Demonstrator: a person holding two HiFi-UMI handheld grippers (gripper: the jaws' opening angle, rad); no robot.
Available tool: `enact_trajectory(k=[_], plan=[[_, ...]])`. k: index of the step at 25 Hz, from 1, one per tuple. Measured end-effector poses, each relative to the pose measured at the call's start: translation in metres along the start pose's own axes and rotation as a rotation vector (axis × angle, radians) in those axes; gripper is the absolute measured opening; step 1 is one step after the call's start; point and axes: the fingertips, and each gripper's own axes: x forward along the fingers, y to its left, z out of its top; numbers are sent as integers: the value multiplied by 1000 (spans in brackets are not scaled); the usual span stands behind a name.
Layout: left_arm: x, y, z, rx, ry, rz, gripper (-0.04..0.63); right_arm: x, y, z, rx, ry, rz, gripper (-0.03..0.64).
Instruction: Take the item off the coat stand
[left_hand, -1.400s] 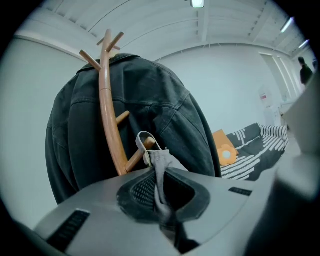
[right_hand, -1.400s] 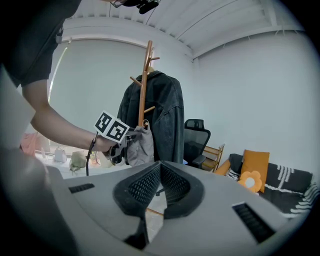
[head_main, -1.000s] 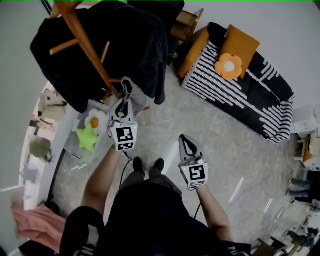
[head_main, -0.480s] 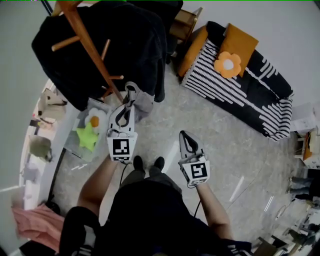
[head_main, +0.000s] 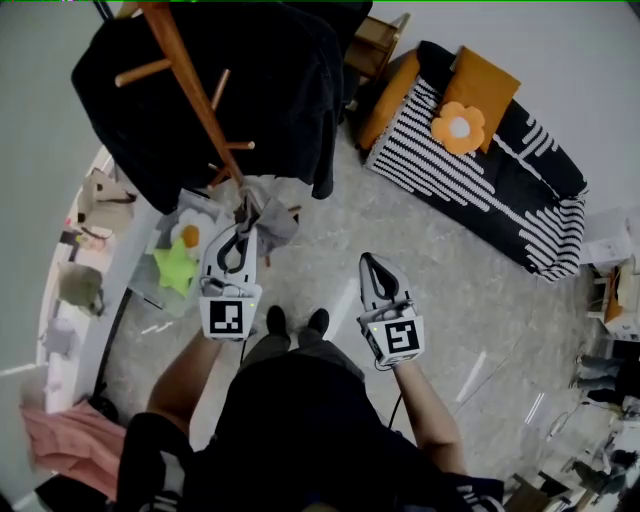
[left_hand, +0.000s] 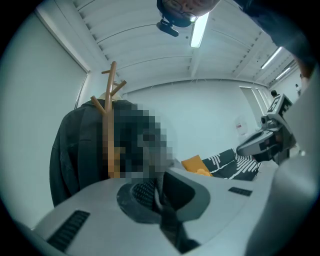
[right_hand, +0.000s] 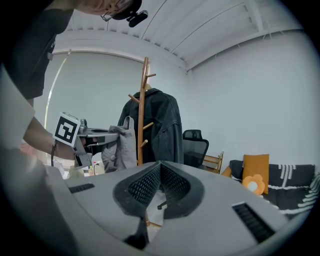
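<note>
Grey fabric item (head_main: 272, 222) sits clamped in my left claw (head_main: 243, 212) beside the wooden coat stand (head_main: 195, 85); next, I judge, pull it clear. Right claw (head_main: 370, 265) closed, empty.

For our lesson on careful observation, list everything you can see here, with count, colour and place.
coat stand: one, brown wood, upper left
jacket: one, black, hanging on the stand
grey item: one, grey, beside the stand
sofa: one, black and white striped, right
orange cushions: two, orange, on the sofa
flower cushion: one, orange and white, on the sofa
left claw: one, grey, shut on the grey item
right claw: one, grey, shut, empty
</note>
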Motion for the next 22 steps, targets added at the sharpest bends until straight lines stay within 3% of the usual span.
enact_trajectory(k=[22], plan=[[-78, 42, -37, -39, 65, 81, 32, 9, 20, 10, 8, -50, 47, 18]])
